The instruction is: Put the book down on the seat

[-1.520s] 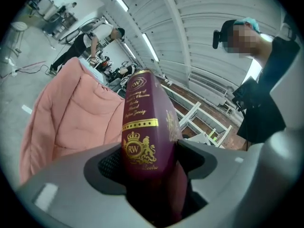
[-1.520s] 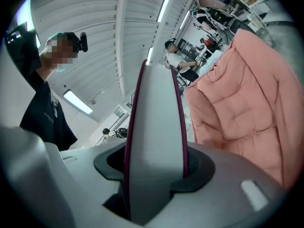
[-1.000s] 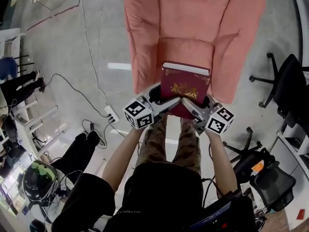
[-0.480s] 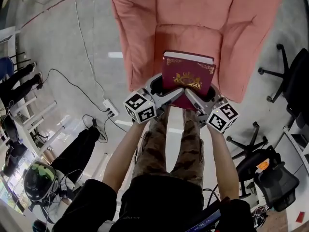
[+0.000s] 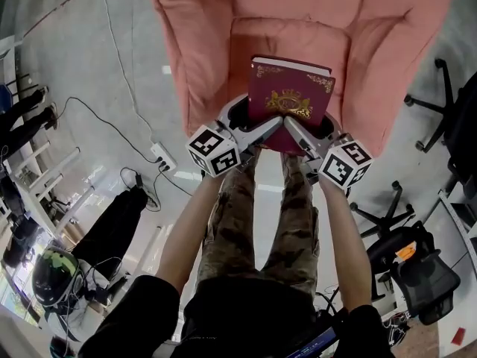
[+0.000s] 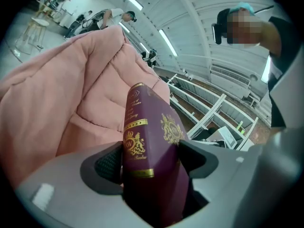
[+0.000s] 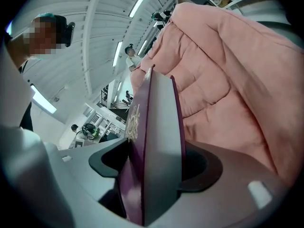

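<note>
Book [image 5: 291, 99], maroon with gold ornament, is held at the front of a pink armchair [image 5: 190, 58], over the near edge of its seat cushion [image 5: 287, 36]. Grey concrete floor [image 5: 112, 88] fills most of the head view, with cables [image 5: 127, 136] trailing across it. The padded armchair stands at the top, its cushion between two fat arms. Below it are the person's camouflage trousers [image 5: 257, 215] and both forearms reaching forward. A black office chair [image 5: 447, 110] stands at the right.

The book is upright and leaning a little, front cover toward the head camera. Whether it touches the cushion cannot be told. The left tongs [image 6: 149, 160] clamp it at the spine, pads on both covers. The right tongs [image 7: 154, 163] have just been widening their jaws, yet the page edge sits between them with both pads against the covers.
</note>
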Demonstrator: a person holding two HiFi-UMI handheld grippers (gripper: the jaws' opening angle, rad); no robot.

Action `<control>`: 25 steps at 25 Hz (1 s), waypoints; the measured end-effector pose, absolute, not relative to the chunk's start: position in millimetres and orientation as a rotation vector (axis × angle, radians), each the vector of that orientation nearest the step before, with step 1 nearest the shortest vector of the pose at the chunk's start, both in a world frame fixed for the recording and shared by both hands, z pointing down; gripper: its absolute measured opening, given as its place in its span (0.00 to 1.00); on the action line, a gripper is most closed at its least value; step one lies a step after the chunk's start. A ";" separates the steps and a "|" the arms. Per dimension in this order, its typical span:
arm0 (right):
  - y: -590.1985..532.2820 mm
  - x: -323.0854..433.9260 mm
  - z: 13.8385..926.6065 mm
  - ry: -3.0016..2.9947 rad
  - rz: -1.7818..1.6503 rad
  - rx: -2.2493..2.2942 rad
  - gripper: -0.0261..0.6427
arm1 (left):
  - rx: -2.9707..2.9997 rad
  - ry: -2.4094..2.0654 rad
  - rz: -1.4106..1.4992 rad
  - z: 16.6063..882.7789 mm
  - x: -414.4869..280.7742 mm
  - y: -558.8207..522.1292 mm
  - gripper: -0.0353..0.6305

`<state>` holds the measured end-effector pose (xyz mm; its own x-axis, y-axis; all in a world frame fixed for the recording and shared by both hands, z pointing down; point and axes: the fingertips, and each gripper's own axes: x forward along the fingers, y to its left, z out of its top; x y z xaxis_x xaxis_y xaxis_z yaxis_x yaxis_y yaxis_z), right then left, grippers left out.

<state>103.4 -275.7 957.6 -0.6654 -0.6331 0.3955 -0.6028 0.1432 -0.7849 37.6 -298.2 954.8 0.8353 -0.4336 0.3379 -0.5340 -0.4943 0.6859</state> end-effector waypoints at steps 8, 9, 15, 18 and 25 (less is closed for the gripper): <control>-314.4 119.4 998.8 2.392 -1.584 -1.297 0.57 | 2.163 -0.727 0.142 996.1 51.8 -335.4 0.60; -319.7 120.9 1004.2 2.395 -1.583 -1.305 0.58 | 2.164 -0.726 0.148 1001.2 53.0 -340.8 0.60; -346.7 129.5 1034.7 2.370 -1.598 -1.340 0.58 | 2.130 -0.719 0.165 1031.9 60.3 -368.1 0.60; -363.1 134.3 1055.0 2.348 -1.628 -1.340 0.58 | 2.110 -0.718 0.179 1051.9 65.3 -384.6 0.60; -394.1 153.1 1098.9 2.320 -1.664 -1.358 0.59 | 2.060 -0.721 0.202 1096.2 83.5 -415.1 0.59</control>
<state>153.1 -394.1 1098.9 -0.6309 -0.6200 0.4665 -0.6407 0.0772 -0.7639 83.5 -415.1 1096.2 0.8156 -0.4142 0.4041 -0.5637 -0.4109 0.7165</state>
